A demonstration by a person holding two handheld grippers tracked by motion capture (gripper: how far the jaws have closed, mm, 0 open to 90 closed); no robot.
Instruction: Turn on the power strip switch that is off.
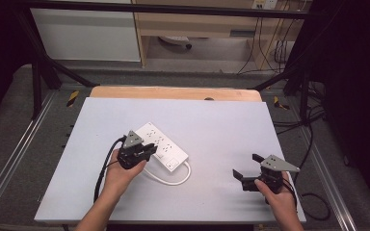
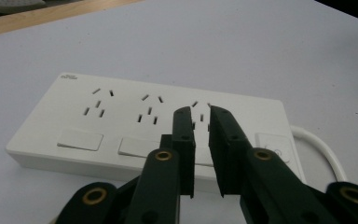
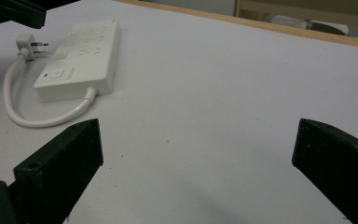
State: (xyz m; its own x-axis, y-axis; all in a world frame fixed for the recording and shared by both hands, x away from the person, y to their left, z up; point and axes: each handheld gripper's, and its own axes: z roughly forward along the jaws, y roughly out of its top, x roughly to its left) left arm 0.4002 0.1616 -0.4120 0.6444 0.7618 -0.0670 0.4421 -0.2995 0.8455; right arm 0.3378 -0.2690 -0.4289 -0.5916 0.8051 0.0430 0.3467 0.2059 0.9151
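The left gripper [image 2: 201, 123] hangs over the white power strip [image 2: 121, 126] — its black jaws nearly closed, nothing between them, tips above the third socket group [image 2: 200, 112] — on a pale table [image 2: 261, 51].

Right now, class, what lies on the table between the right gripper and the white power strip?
Bare white table, apart from the strip's looped cable near the power strip; right gripper. The right gripper view shows it best.

Even overhead light; white surface [image 1: 212, 125] bright, surroundings dark toward 3 and 9 o'clock. Soft shadows only. High view coarse, slightly soft. Gripper views: near fingers [image 2: 184, 140] blurred at 6 o'clock, no glare.
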